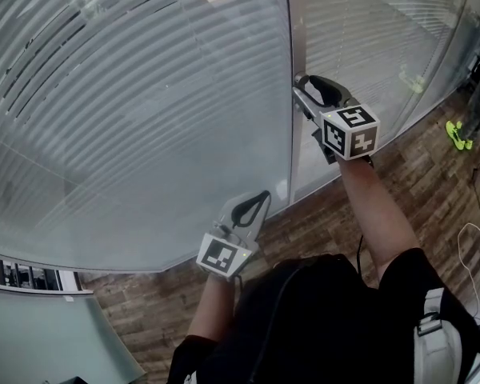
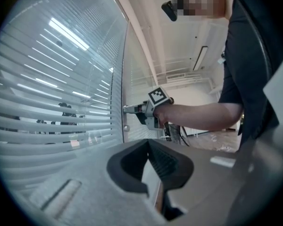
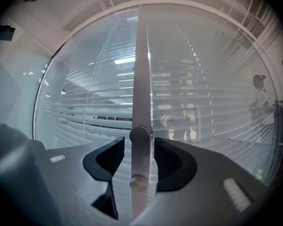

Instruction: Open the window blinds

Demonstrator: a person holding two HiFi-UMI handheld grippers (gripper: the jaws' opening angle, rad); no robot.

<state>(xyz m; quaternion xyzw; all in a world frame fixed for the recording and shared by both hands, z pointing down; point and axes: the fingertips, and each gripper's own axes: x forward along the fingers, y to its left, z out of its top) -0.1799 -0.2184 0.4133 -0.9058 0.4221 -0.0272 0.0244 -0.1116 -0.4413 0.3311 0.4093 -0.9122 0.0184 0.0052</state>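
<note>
since the right gripper point(image 1: 306, 85) sits at the frame post point(image 3: 141, 60) with its jaws spread either side of the round knob point(image 3: 139, 135), not pressing it, i'd close squarely on that knob, then roll slowly, watching the slats. the left gripper point(image 1: 259, 200) hangs low, jaws pressed together on nothing. the blinds point(image 1: 128, 94) sit behind the glass, slats pale, level, partly tilted, figures showing through
</note>
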